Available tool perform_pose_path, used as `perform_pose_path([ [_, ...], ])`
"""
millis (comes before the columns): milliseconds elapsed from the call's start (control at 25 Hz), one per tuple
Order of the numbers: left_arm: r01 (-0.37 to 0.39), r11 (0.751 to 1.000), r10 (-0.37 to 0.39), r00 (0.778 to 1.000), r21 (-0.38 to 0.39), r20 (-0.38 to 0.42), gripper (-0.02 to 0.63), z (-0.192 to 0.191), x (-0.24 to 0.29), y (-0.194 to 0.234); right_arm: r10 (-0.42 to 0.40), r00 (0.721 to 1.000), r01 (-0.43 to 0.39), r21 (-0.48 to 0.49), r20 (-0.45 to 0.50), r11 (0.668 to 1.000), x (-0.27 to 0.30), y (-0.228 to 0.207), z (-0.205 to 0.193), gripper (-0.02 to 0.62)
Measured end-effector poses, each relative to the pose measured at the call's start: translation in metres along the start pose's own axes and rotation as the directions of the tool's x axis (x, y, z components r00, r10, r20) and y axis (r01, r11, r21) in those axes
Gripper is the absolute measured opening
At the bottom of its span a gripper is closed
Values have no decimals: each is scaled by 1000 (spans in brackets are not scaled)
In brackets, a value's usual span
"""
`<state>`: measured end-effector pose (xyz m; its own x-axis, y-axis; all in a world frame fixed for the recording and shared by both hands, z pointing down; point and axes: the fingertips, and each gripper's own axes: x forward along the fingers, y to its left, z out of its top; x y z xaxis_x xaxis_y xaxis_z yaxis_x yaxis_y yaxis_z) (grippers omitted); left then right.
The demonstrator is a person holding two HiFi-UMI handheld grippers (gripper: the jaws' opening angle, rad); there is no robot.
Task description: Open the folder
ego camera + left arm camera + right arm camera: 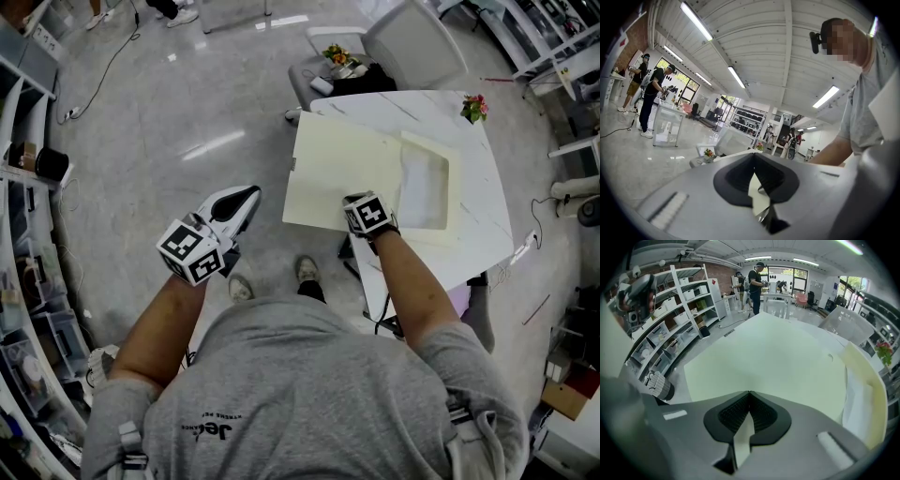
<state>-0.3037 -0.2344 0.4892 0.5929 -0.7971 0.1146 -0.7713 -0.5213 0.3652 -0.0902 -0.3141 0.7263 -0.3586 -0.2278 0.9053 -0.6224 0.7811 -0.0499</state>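
Jaws of right gripper [749, 393] are clamped on the cover's near edge of the folder [337, 169]. Left gripper [251, 195] jaws are pressed together, empty, at the folder's 9 o'clock. Folder is laid open on white table [483, 178].

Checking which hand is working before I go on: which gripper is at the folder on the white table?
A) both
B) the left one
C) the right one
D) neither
C: the right gripper has its jaws closed on the near edge of the opened cover of the folder, while the left gripper hangs over the floor, clear of the table.
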Motion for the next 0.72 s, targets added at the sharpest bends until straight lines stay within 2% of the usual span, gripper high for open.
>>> perform_pose_path([
  [720, -5, 1000, 5, 1000, -1, 8, 58, 2, -1, 4, 15, 1000, -15, 3, -8, 1000, 1, -1, 1, 6],
])
